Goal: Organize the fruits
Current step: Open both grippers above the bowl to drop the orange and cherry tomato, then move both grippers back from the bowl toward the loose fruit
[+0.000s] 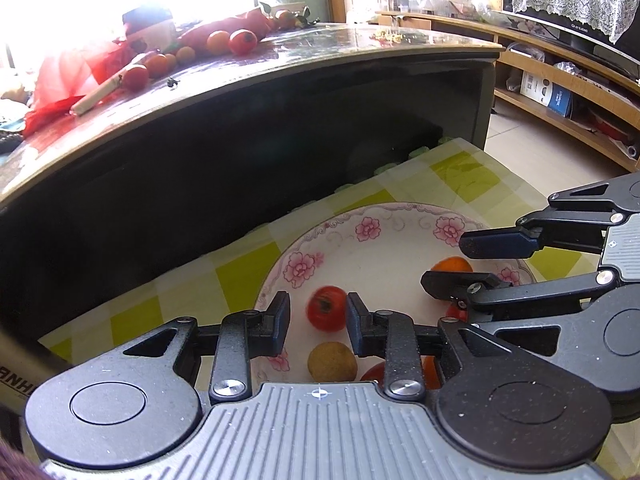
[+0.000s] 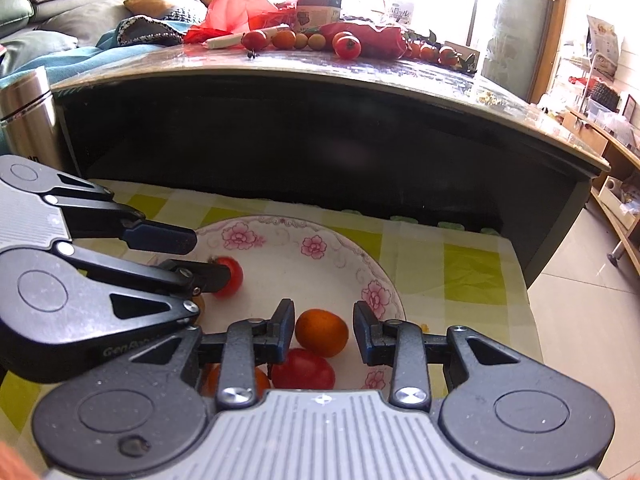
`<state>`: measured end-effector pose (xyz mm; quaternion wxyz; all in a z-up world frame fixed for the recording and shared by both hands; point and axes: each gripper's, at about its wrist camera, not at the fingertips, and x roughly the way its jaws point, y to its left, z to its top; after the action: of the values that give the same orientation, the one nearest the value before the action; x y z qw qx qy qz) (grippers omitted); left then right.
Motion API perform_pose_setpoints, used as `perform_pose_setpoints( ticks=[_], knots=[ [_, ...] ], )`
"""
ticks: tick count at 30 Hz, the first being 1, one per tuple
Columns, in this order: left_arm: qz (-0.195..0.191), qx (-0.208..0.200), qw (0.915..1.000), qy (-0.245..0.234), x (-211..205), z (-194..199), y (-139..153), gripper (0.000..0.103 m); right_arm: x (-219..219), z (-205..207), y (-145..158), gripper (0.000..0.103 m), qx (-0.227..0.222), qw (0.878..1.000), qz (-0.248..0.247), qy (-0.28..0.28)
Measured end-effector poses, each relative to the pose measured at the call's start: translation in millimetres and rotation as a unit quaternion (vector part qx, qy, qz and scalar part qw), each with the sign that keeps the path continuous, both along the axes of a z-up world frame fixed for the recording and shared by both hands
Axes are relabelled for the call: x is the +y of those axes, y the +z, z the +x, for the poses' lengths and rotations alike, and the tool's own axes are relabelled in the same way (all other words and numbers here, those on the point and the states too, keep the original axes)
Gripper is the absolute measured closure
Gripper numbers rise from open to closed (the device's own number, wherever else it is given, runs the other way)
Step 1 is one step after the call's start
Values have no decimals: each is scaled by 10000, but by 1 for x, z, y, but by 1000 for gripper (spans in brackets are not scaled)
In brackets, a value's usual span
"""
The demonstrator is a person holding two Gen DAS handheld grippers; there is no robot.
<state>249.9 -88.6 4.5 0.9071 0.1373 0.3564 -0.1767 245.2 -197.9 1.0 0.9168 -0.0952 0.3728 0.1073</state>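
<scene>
We see a white plate [image 1: 384,248] with pink flowers on its rim, set on a yellow-and-white checked cloth [image 1: 192,292], and the fruits lie in it. A red tomato [image 1: 327,307] sits between the spread fingers of our left gripper [image 1: 318,316], apart from both pads and slightly blurred; nearer to us lies a round yellowish fruit [image 1: 332,361]. Toward the right of the plate an orange fruit [image 2: 322,332] sits between the parted fingers of our right gripper [image 2: 324,330], close to the left finger; we cannot tell whether it touches. Just nearer is a second red tomato [image 2: 303,369], with another orange one [image 2: 236,380] half hidden behind the finger linkage. Both grippers stand wide and grip nothing.

Beyond the plate rises a dark table [image 1: 280,92] with a glossy top. On its far side lie more tomatoes and orange fruits [image 2: 316,42], a red bag [image 2: 240,4] and a pale stick-like item [image 1: 100,94]. A steel flask [image 2: 26,116] stands at the left.
</scene>
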Motion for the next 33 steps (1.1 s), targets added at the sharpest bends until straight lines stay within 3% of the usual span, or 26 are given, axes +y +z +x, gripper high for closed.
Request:
perform_pose_setpoints(
  ticks=[18,33],
  knots=[
    [-230,-188,9995,111,19,-20,29,58,-11,-12,33,61,-196,9983,498,-239],
    [-137,155,9997,-122,38,-93,22,55,8,-74,47,60,-14,9984,552,85]
  ],
)
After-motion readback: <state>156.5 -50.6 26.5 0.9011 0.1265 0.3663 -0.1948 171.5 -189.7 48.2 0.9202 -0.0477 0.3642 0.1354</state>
